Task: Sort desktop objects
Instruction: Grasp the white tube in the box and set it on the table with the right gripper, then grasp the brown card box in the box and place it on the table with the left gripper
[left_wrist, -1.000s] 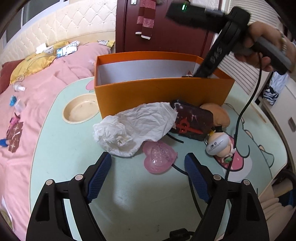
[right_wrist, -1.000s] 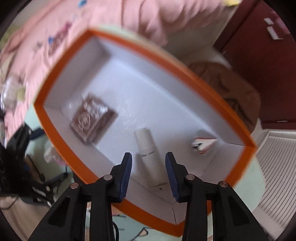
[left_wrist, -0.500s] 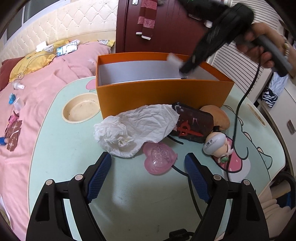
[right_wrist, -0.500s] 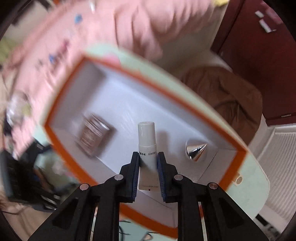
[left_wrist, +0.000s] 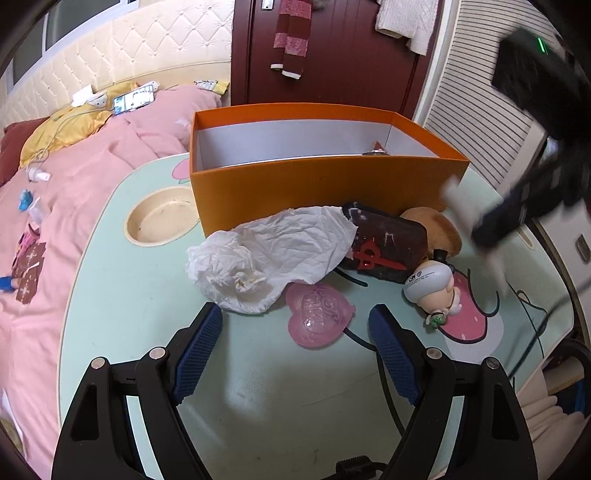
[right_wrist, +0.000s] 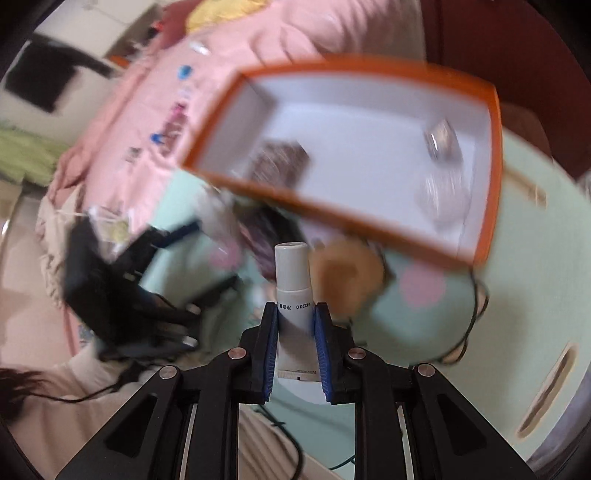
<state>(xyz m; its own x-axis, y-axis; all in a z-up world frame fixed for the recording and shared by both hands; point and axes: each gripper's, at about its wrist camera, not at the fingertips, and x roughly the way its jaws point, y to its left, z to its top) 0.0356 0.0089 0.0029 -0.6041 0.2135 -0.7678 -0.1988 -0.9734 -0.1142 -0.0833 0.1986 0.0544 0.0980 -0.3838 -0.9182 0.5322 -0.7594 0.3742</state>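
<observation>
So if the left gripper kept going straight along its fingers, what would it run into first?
Most likely the pink heart-shaped case lying on the table just ahead of the open left gripper; the crumpled white paper lies slightly left, though depth is uncertain.

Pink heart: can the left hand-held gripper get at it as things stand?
Probably yes. The left hand-held gripper is open, the pink heart lies just ahead between its fingers, uncovered; only the crumpled tissue touches its far-left edge.

Left wrist camera: sits low and close over pale green round table (left_wrist: 122, 295), looks forward and down, toward open orange cardboard box (left_wrist: 317, 192) and pink bed behind. Right wrist camera: higher up, looks steeply down into same box (right_wrist: 491, 155), picture blurry. Both views share box, table (right_wrist: 517, 295), pink bed.
</observation>
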